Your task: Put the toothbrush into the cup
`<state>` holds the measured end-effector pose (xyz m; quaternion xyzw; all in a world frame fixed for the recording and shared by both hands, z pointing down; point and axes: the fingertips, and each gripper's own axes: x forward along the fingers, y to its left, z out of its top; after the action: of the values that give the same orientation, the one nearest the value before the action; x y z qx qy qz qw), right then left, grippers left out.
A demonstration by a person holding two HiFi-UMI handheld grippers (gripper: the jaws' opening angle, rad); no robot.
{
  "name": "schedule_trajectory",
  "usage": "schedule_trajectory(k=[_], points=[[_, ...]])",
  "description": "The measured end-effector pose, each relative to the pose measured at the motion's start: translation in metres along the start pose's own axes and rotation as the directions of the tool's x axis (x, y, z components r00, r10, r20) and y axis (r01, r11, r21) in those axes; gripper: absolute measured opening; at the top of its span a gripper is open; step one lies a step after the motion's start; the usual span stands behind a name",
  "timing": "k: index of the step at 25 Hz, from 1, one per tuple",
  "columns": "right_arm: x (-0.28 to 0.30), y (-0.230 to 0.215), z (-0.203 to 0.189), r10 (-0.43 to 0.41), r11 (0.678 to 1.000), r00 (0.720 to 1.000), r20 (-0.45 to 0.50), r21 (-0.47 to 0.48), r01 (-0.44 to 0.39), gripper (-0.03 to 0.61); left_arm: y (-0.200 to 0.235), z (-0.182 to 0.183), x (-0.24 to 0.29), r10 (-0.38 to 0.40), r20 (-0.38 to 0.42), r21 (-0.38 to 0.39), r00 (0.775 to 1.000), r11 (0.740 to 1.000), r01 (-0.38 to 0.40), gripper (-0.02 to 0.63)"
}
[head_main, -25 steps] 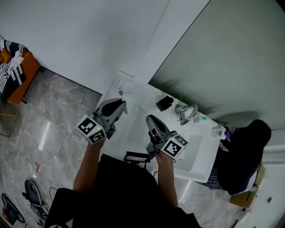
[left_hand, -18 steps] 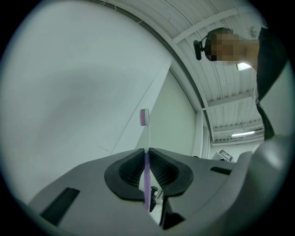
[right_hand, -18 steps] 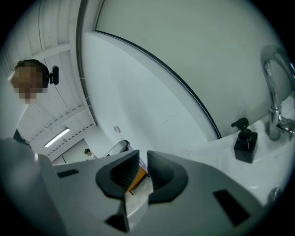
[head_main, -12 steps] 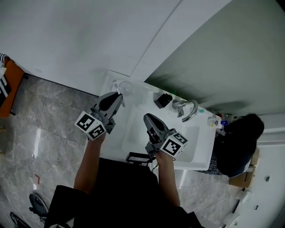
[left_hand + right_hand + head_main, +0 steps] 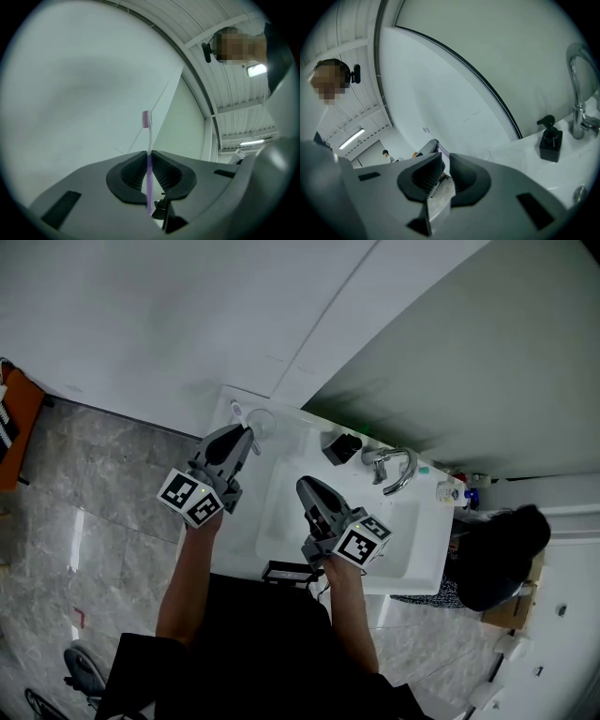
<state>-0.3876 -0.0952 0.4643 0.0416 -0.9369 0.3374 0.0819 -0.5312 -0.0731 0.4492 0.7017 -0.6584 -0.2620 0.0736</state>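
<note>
Toothbrush (image 5: 148,140) stays clamped upright in the left gripper (image 5: 246,437), which has edged nearly over the clear cup (image 5: 265,422) on the sink (image 5: 246,538) corner, ready for lowering, while the right gripper (image 5: 307,488) hovers slightly parted, empty

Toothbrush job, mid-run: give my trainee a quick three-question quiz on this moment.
1. True or false: the left gripper is shut on the toothbrush.
2. The bristle head is: A beyond the jaw tips; B behind the jaws; C missing.
3. What black thing stands beside the faucet?
Key: 1 true; 2 A; 3 the soap dispenser.
</note>
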Motion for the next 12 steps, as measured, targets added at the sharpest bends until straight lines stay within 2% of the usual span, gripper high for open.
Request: schedule_trajectory(k=[7,12], points=[[0.004,-0.002,0.0,0.04,0.999,0.999,-0.01,0.013,-0.04,0.049,0.026,0.005,0.004,0.097,0.053,0.004,0.994,0.995,-0.097,0.04],[0.002,-0.012,0.002,0.039,0.999,0.999,0.0,0.026,-0.039,0.049,0.043,-0.011,0.011,0.146,0.033,0.009,0.989,0.989,-0.146,0.04]])
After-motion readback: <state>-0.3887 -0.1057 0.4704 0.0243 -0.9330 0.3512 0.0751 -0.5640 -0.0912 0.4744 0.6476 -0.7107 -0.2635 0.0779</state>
